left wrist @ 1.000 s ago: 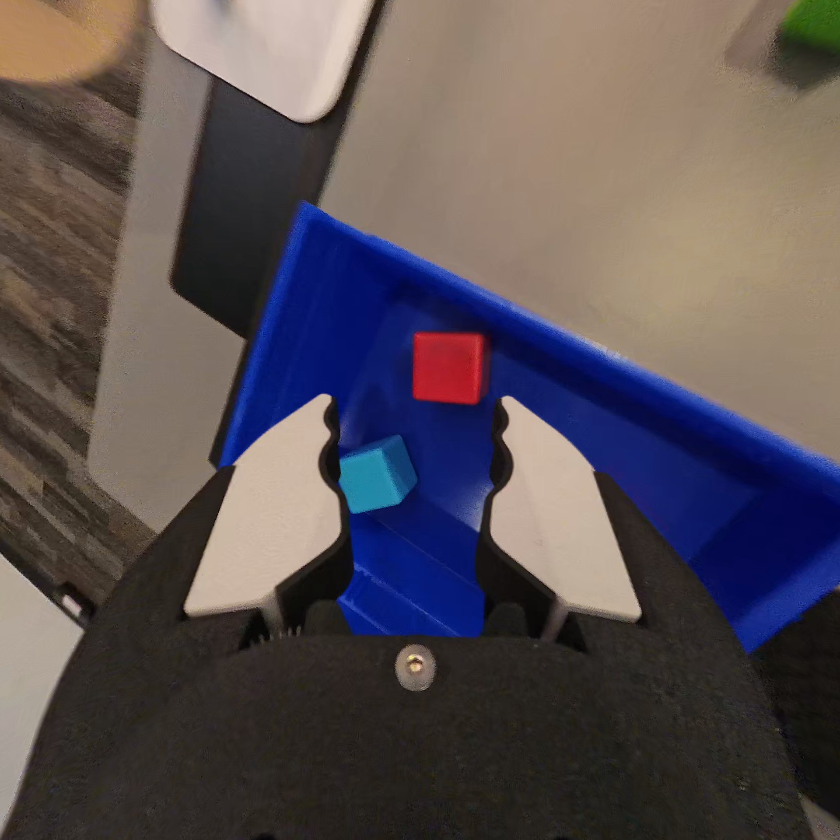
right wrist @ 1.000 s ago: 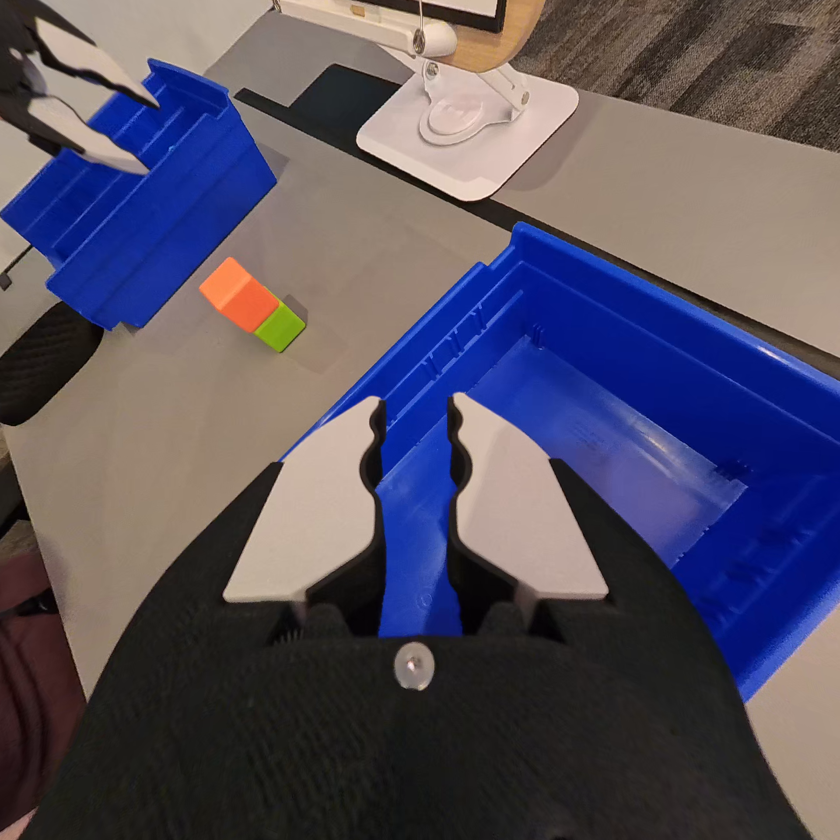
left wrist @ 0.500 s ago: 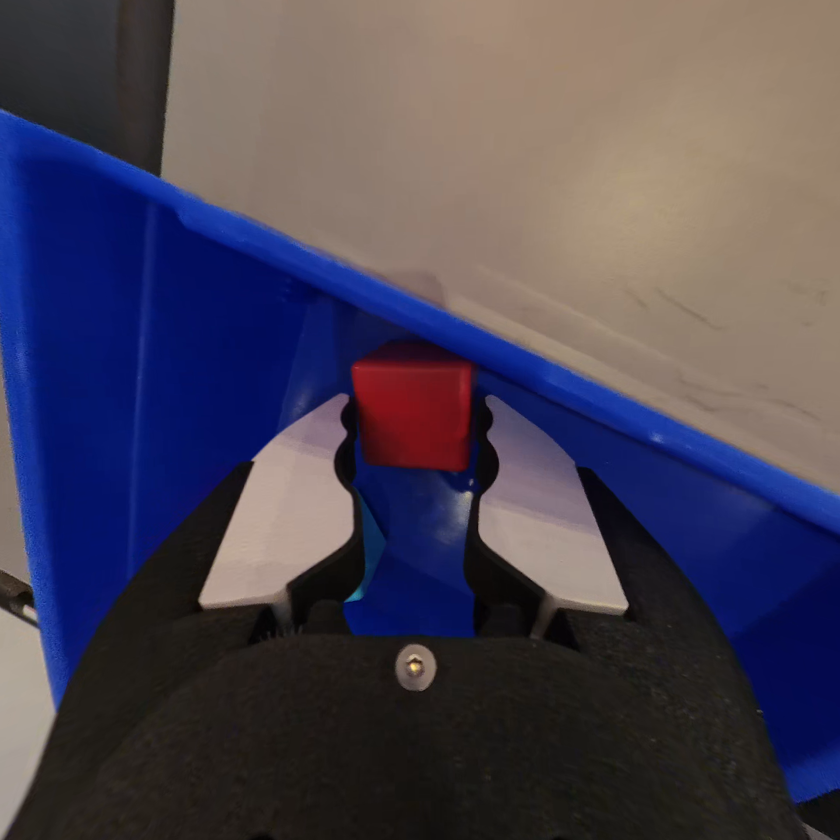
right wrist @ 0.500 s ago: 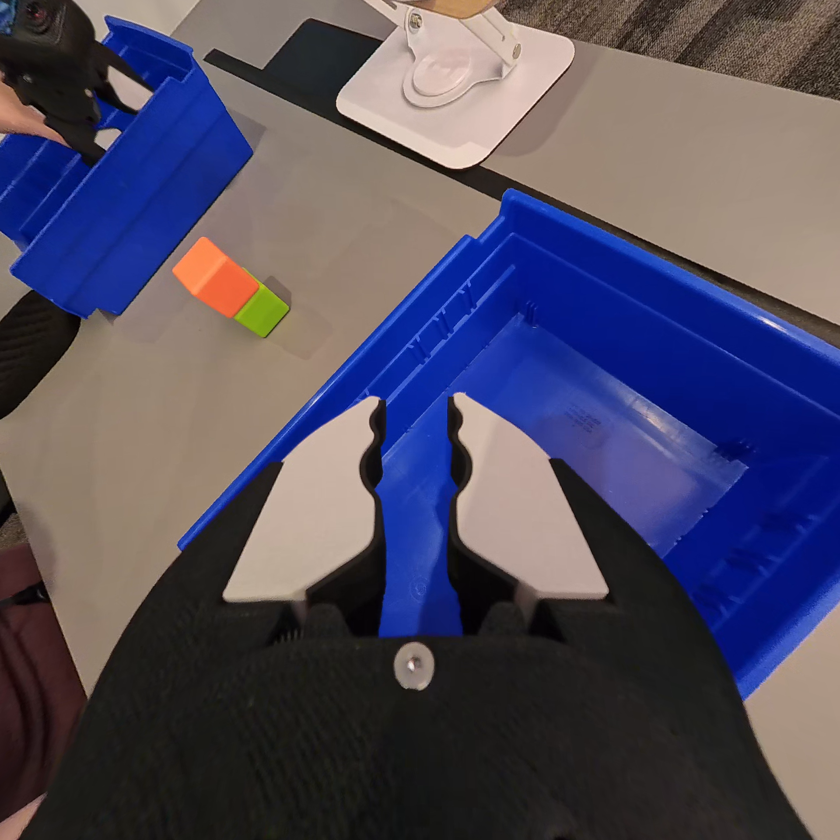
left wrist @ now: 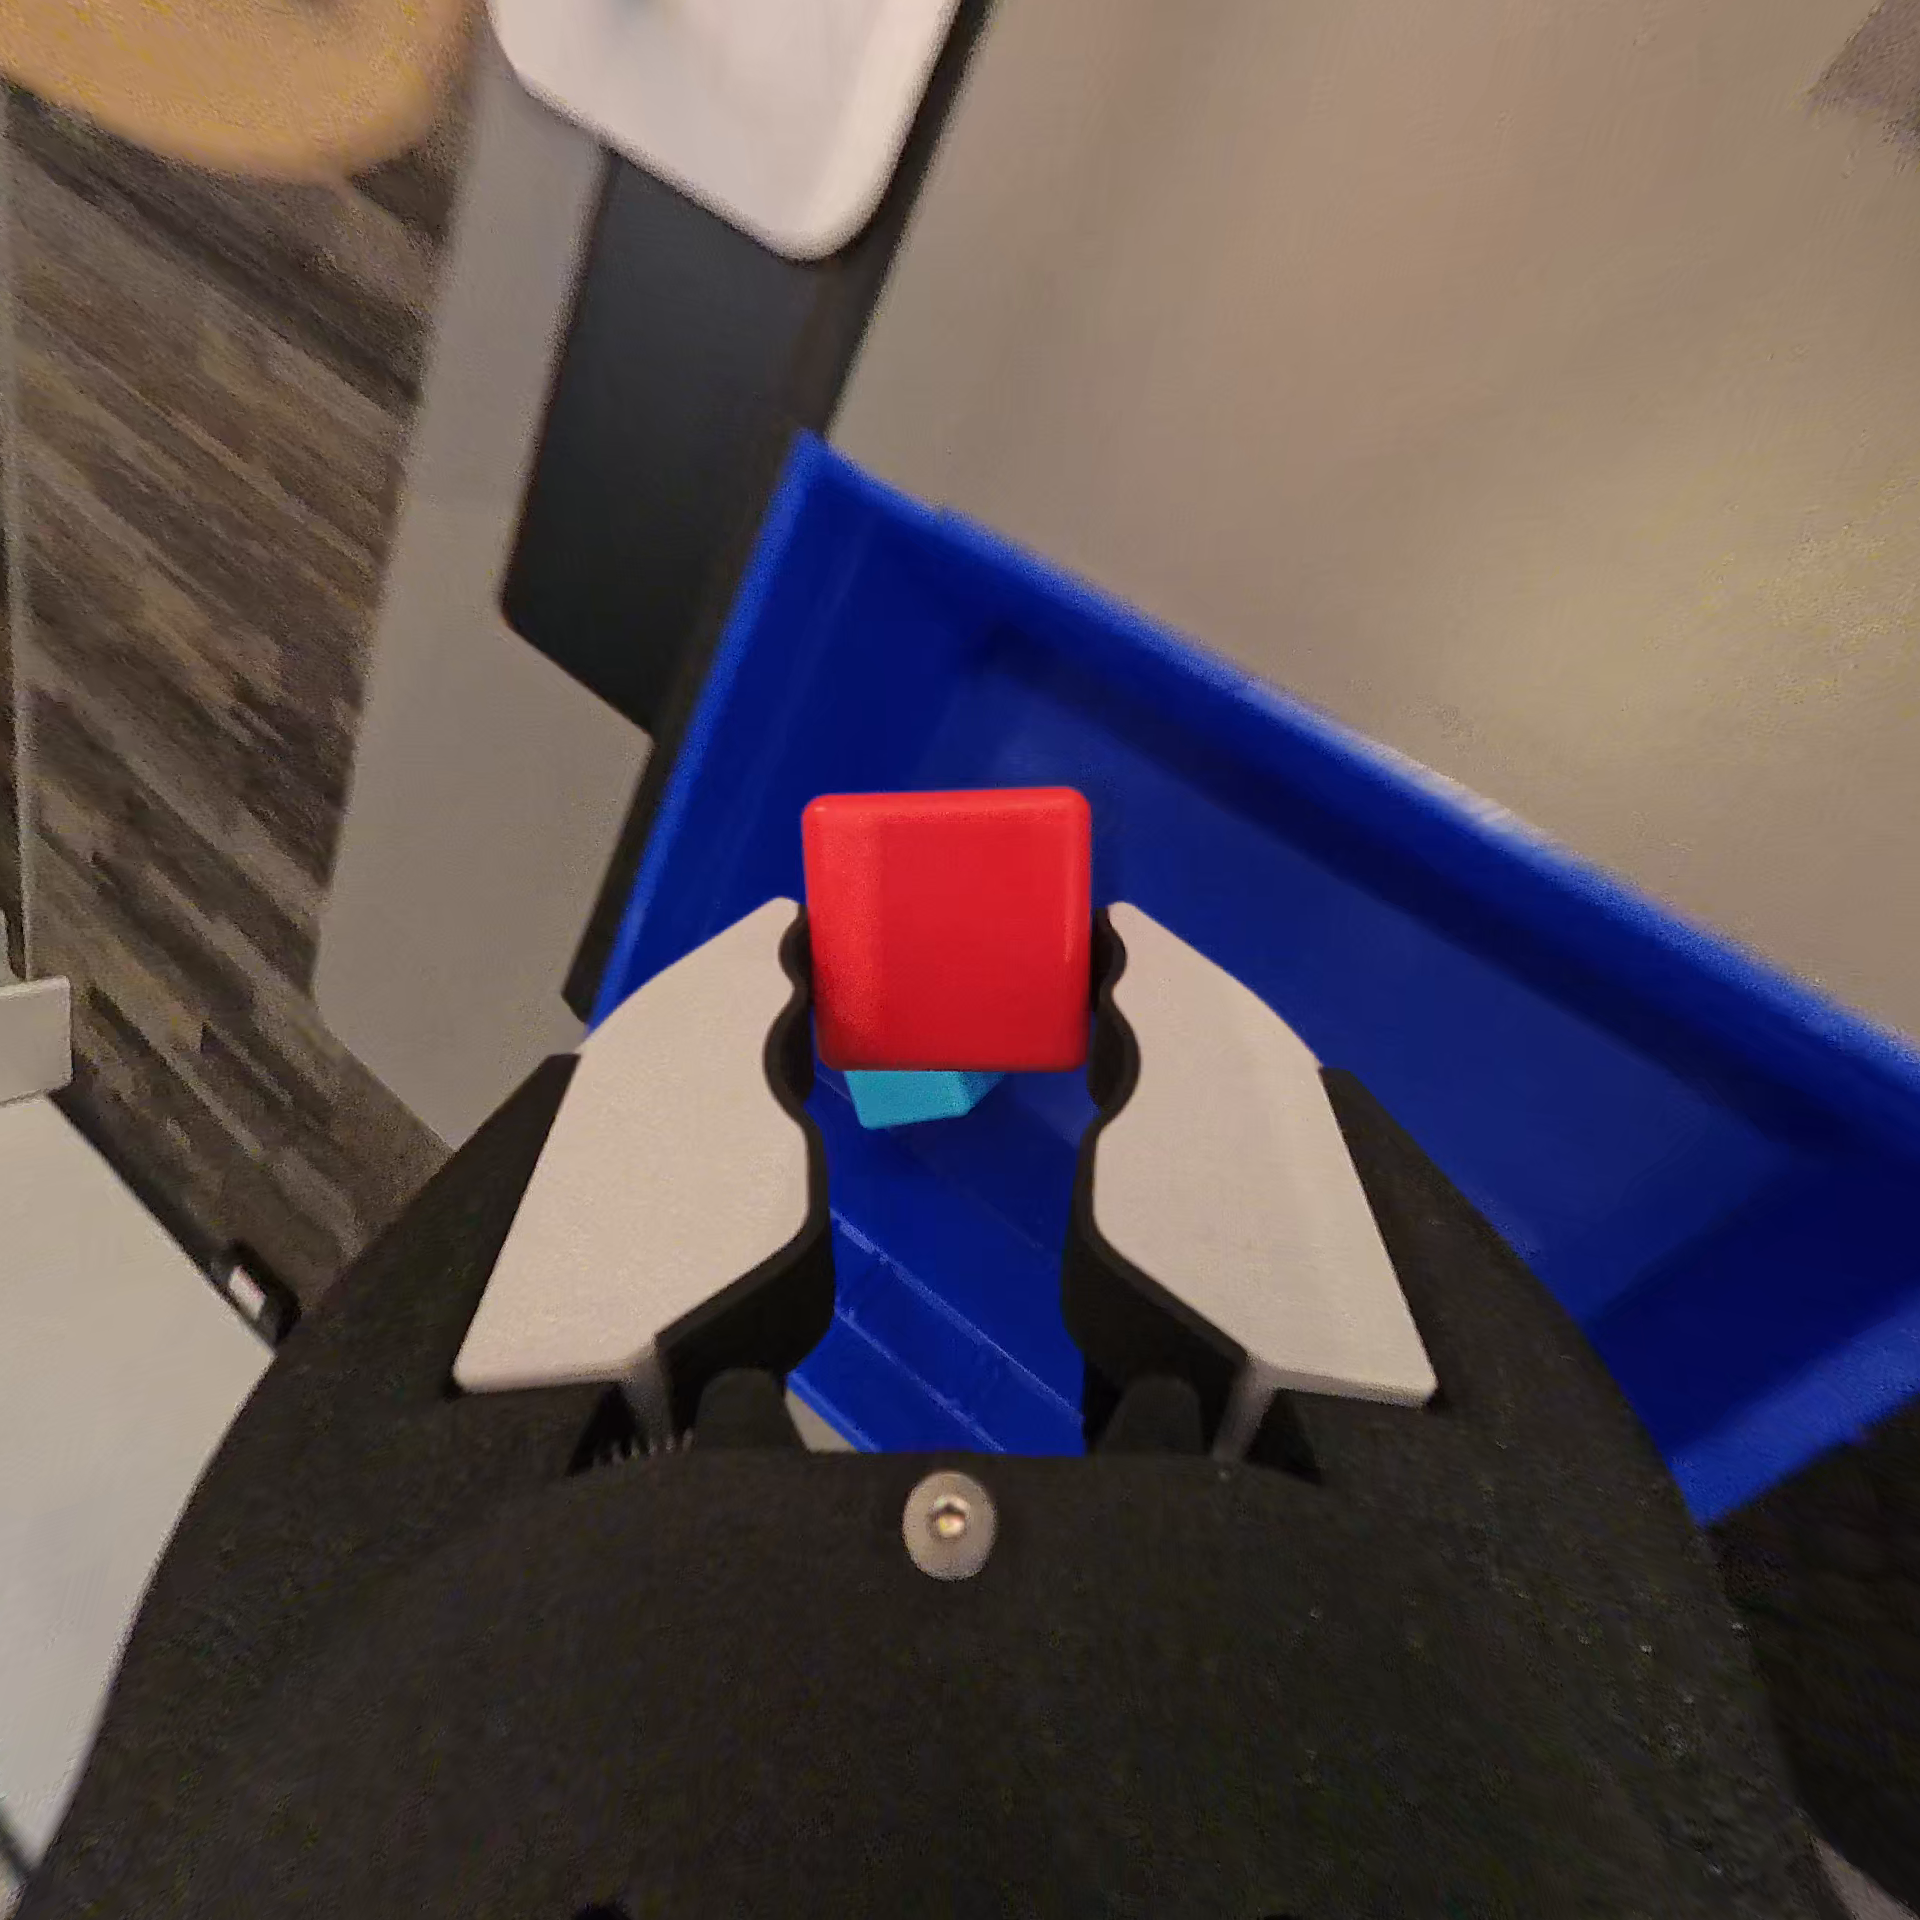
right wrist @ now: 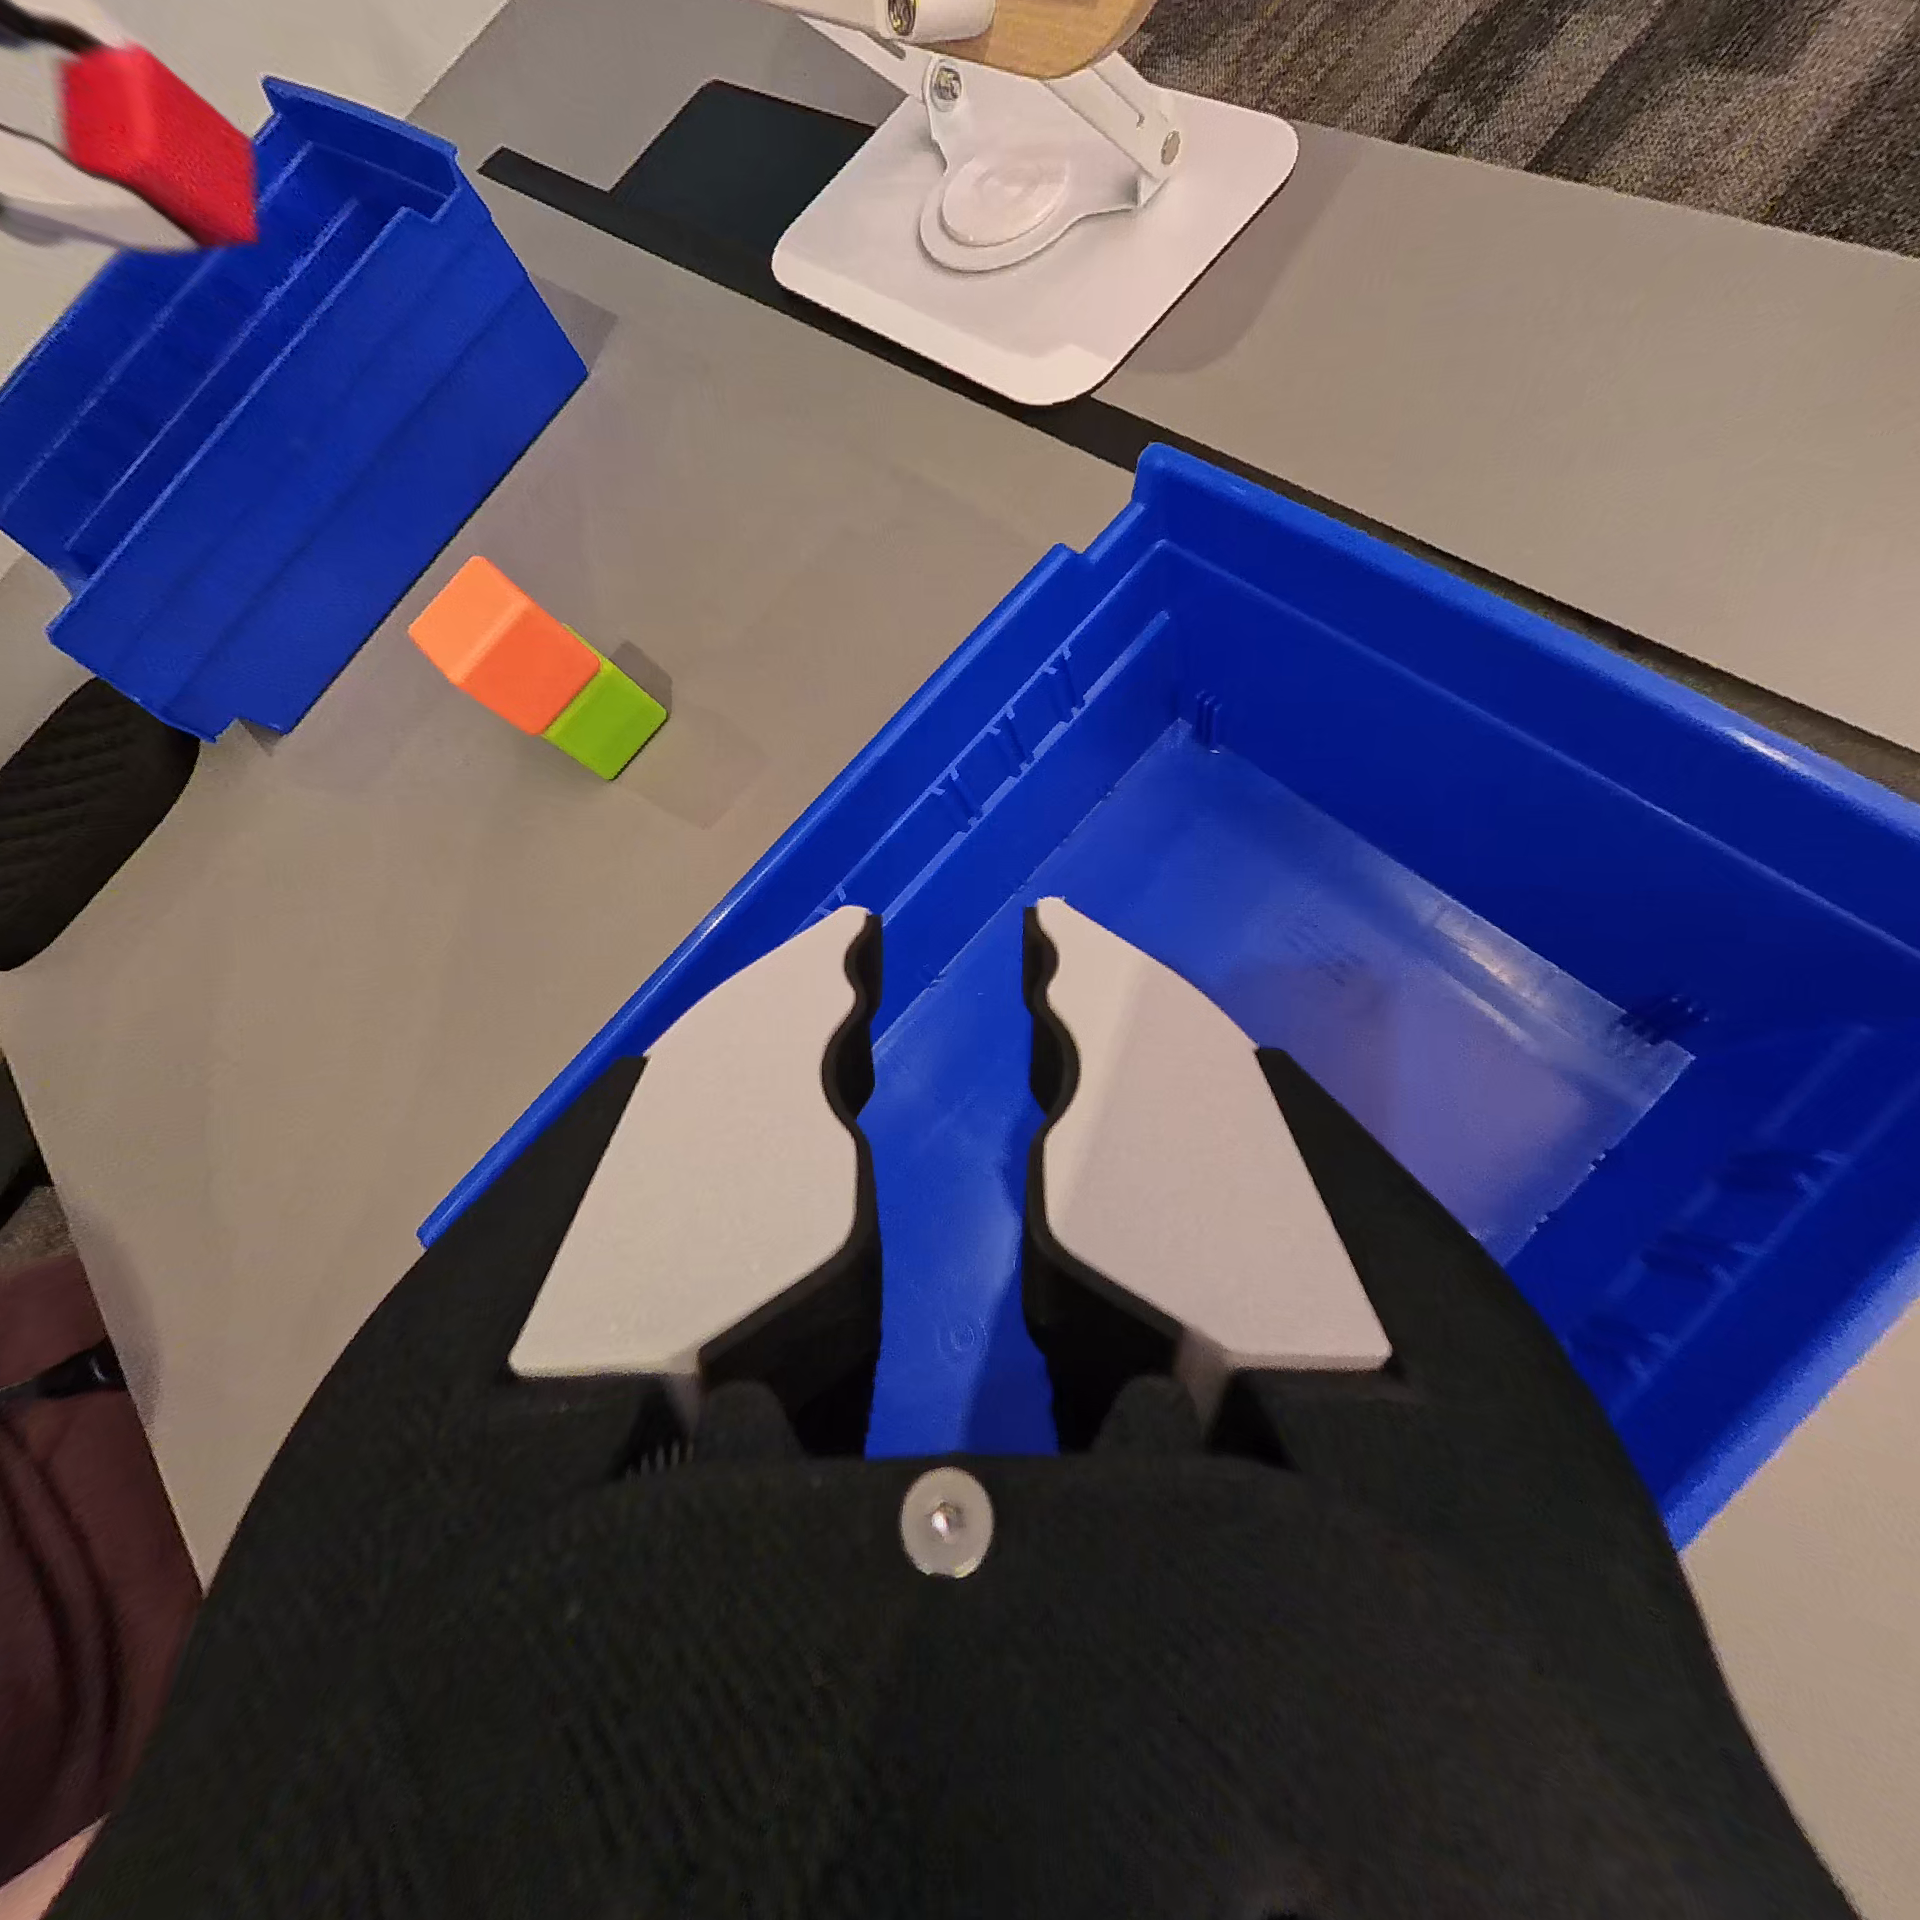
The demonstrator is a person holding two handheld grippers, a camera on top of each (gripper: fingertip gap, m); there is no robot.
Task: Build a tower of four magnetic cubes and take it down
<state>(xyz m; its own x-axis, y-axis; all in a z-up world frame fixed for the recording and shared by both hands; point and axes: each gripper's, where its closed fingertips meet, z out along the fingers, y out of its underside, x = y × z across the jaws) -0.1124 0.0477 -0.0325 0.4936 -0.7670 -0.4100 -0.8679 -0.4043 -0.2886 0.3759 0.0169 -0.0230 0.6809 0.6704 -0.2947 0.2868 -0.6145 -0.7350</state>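
Observation:
My left gripper is shut on a red cube and holds it above the small blue bin. A light blue cube lies in that bin, mostly hidden behind the red one. In the right wrist view the red cube hangs over the small bin at the top left. An orange cube stands stacked on a green cube on the grey table between the bins. My right gripper is empty, jaws slightly apart, over the near rim of the large blue bin.
A white stand base with a wooden disc sits at the table's far edge, beside a dark slot. A black wheel-like object lies by the small bin's near corner. Grey table lies open between the bins. The tips of one gripper are about 50 cm away from the tips of the other.
My left gripper dipped into the small bin, closed on the red cube and lifted it out above the bin. The light blue cube stayed inside. My right gripper barely moved.

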